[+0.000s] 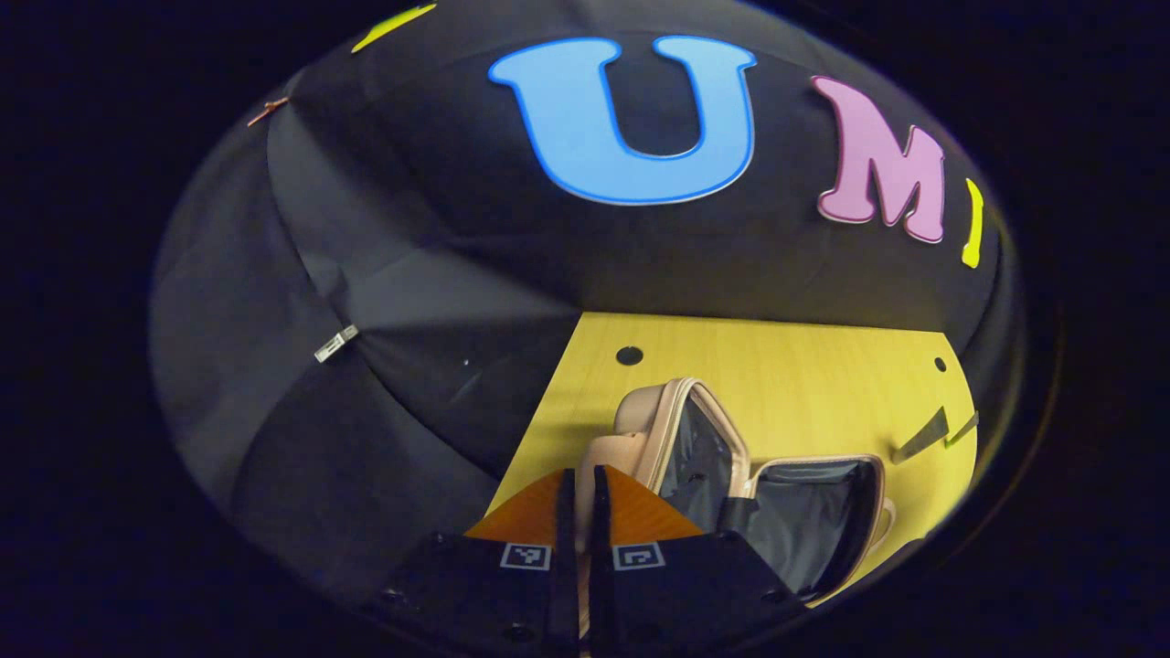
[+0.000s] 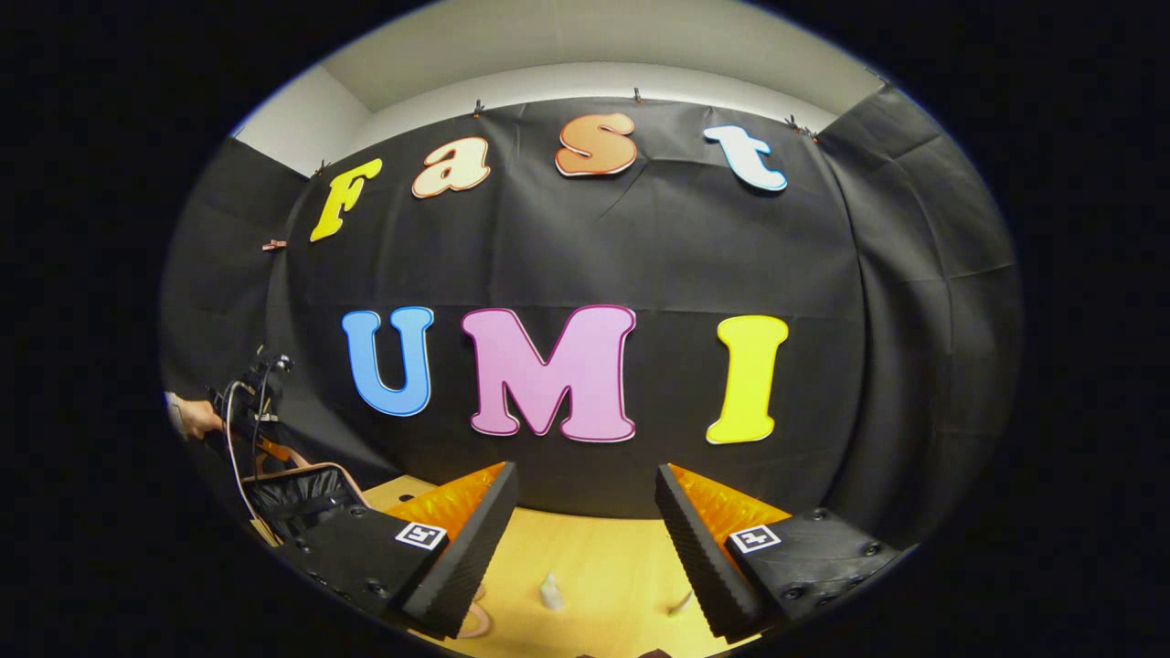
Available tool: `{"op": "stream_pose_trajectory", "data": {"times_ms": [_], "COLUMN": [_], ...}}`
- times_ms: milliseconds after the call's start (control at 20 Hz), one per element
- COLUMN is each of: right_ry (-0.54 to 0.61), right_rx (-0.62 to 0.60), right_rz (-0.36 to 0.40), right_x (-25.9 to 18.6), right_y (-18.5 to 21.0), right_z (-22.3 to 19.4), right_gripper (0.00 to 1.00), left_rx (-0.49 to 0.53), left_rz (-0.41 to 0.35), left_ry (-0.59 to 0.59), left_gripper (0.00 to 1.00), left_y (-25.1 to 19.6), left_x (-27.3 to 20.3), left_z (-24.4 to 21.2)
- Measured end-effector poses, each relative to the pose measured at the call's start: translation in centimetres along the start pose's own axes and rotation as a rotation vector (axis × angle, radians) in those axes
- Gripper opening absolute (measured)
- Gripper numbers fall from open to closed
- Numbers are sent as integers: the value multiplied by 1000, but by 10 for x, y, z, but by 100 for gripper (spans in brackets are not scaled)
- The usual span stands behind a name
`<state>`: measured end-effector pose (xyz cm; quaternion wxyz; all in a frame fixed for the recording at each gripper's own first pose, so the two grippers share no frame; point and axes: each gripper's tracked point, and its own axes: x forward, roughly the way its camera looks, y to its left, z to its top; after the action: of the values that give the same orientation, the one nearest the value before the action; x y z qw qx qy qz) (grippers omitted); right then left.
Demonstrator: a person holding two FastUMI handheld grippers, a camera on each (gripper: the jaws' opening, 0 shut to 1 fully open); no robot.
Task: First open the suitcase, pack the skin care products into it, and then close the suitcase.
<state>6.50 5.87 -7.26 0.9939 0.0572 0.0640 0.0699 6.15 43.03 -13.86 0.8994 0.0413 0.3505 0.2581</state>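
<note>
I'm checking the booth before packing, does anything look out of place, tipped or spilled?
Nothing looks spilled or damaged. The pink suitcase lies open on the yellow table, its dark lining showing. The left gripper is shut near the lid's edge; a grip on it can't be confirmed. A small pale bottle stands upright between the open right gripper's fingers.

Recording booth: black cloth walls (image 2: pixel 640 256), wooden table (image 1: pixel 786 375).

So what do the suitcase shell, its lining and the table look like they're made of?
Suitcase: the beige shell looks like smooth faux leather, matte, with stitched piping along the rim; it could be coated fabric. Lining: dark thin cloth with a slight sheen and creases, probably nylon or polyester. Table: pale yellow wood-grain surface, likely laminate, smooth with faint streaks.
</note>
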Motion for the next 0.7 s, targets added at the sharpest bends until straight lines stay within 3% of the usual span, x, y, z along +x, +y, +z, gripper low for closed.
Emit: {"op": "stream_pose_trajectory", "data": {"times_ms": [100,400,650,700], "right_ry": [29,87,106,104], "right_rx": [40,72,47,51], "right_rz": [-13,-124,-158,-161], "right_x": [7,15,23,23], "right_y": [13,24,35,38], "right_z": [-5,-15,-19,-19], "right_gripper": [96,96,97,97], "left_rx": [-25,-96,-142,-126], "left_rz": [19,-52,-73,-44], "left_ry": [77,247,287,269], "left_gripper": [10,11,12,19], "left_y": [36,56,58,67], "left_x": [39,134,163,165], "left_z": [-32,-117,-143,-142]}}
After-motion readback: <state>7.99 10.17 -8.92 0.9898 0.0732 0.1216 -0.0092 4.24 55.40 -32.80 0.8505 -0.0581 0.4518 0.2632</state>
